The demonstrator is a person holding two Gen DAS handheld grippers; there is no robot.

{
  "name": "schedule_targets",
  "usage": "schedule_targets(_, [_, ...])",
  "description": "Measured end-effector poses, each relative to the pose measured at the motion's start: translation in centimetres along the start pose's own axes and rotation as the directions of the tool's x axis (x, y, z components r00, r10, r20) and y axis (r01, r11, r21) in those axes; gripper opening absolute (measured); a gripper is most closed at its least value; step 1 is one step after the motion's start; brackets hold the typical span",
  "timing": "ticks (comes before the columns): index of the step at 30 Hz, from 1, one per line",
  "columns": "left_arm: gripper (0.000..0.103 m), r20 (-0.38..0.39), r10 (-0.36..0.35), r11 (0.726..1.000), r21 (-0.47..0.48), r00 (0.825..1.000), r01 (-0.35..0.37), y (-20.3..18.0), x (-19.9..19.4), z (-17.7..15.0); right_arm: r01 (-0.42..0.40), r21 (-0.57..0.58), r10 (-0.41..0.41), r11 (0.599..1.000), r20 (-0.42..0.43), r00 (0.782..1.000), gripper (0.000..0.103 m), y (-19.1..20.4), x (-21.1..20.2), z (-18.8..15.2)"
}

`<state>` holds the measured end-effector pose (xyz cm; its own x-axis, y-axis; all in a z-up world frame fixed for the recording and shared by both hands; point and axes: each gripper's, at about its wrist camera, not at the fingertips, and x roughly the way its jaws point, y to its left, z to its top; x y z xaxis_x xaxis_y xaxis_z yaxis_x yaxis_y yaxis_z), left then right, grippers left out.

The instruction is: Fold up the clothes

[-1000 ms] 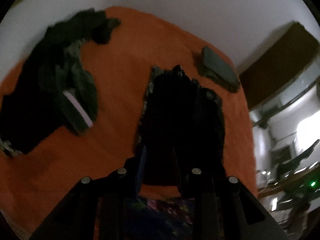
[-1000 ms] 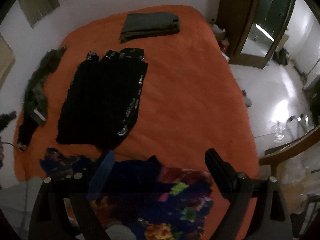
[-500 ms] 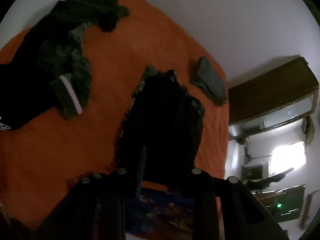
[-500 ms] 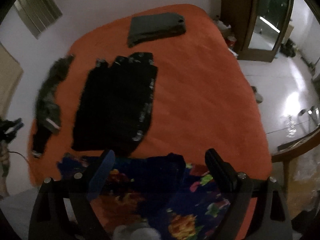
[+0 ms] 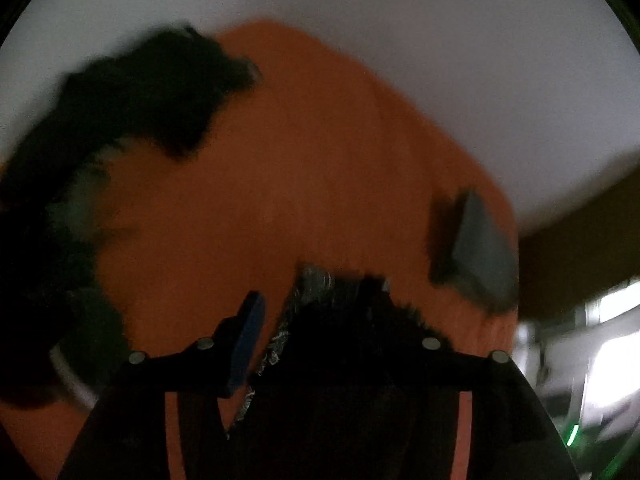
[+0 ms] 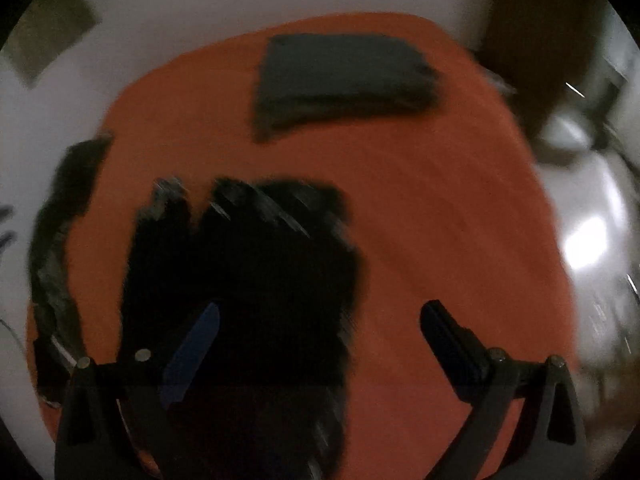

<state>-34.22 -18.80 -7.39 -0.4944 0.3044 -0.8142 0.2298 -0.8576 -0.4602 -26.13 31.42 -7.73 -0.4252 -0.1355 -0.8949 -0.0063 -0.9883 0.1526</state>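
A black garment with pale patterned edging (image 6: pixel 240 272) lies flat on the orange bed (image 6: pixel 440 220); it also shows in the left wrist view (image 5: pixel 352 344). My right gripper (image 6: pixel 320 320) is open and empty, hovering over the garment's right part. My left gripper (image 5: pixel 332 320) is open over the garment's near end; its right finger is lost against the dark cloth. A folded grey garment (image 6: pixel 344 76) lies at the far side of the bed, also in the left wrist view (image 5: pixel 476 252). Both views are blurred.
A heap of dark green and black clothes (image 5: pixel 120 120) lies along the bed's left side, seen in the right wrist view too (image 6: pixel 60 240). A white wall stands behind the bed. A brown wardrobe (image 6: pixel 532 28) and shiny floor (image 6: pixel 592 232) are on the right.
Both grippers have moved forward over the bed. The colourful floral garment has dropped out of both views. The left gripper's fingers stand wider apart than before.
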Motion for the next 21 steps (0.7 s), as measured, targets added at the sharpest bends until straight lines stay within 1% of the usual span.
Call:
schedule_targets(2, [0.057,-0.066,-0.077,0.996,0.041,0.995,0.08,1.1,4.0,-0.8,-0.089,-0.045,0.089,0.995,0.01,0.996,0.1,2.1,3.9,3.2])
schedule_targets(3, [0.057,-0.1,-0.1,0.994,0.04,0.99,0.104,2.1,5.8,-1.5,-0.129,-0.037,0.13,0.991,0.009,0.992,0.1,2.6,5.1,3.8])
schedule_targets(4, [0.057,-0.134,-0.119,0.992,0.036,0.984,0.125,3.1,7.5,-2.2,-0.184,-0.005,0.184,0.983,0.005,0.983,0.1,2.9,6.2,4.0])
schedule_targets(6, [0.057,-0.19,-0.143,0.989,0.012,0.971,0.148,4.8,10.6,-3.2,-0.269,0.071,0.271,0.961,-0.028,0.962,0.1,2.8,7.5,3.7])
schedule_targets(7, [0.057,-0.212,-0.16,0.986,0.001,0.964,0.164,5.6,12.1,-3.6,-0.294,0.102,0.3,0.95,-0.054,0.952,0.1,2.9,8.1,3.5])
schedule_targets(9, [0.057,-0.227,-0.192,0.981,-0.012,0.955,0.195,6.2,14.7,-3.7,-0.345,0.159,0.362,0.925,-0.093,0.928,0.099,2.8,9.6,3.1])
schedule_targets(11, [0.057,-0.246,-0.231,0.973,-0.035,0.941,0.229,6.4,17.0,-3.7,-0.392,0.187,0.415,0.901,-0.107,0.903,0.096,2.8,10.9,2.8])
schedule_targets(13, [0.057,-0.265,-0.274,0.962,-0.065,0.925,0.266,6.1,19.4,-3.7,-0.435,0.186,0.459,0.881,-0.115,0.881,0.094,3.4,12.5,2.2])
schedule_targets(14, [0.057,-0.271,-0.273,0.962,-0.058,0.923,0.268,5.7,20.3,-3.7,-0.451,0.176,0.472,0.875,-0.106,0.875,0.094,3.7,13.0,1.8])
schedule_targets(16, [0.057,-0.293,-0.217,0.974,-0.001,0.931,0.226,4.4,22.5,-4.1,-0.48,0.156,0.496,0.863,-0.087,0.864,0.094,4.4,14.0,1.0])
schedule_targets(17, [0.057,-0.289,-0.168,0.982,0.036,0.943,0.186,4.1,23.2,-4.2,-0.481,0.148,0.494,0.864,-0.07,0.867,0.094,4.8,14.4,0.8])
schedule_targets(18, [0.054,-0.278,-0.121,0.987,0.073,0.953,0.146,3.8,23.7,-4.3,-0.481,0.141,0.491,0.866,-0.054,0.869,0.094,5.2,14.8,0.7])
schedule_targets(19, [0.034,-0.243,-0.084,0.988,0.106,0.966,0.112,3.5,23.7,-4.5,-0.476,0.138,0.486,0.868,-0.047,0.873,0.094,5.5,15.2,0.7])
schedule_targets(20, [0.014,-0.196,-0.044,0.989,0.131,0.98,0.071,3.2,23.2,-4.4,-0.472,0.134,0.481,0.871,-0.042,0.876,0.091,5.8,15.5,0.8])
schedule_targets(21, [0.0,-0.145,-0.01,0.989,0.146,0.989,0.032,3.1,22.6,-4.4,-0.469,0.12,0.477,0.875,-0.046,0.878,0.087,6.2,15.7,1.2])
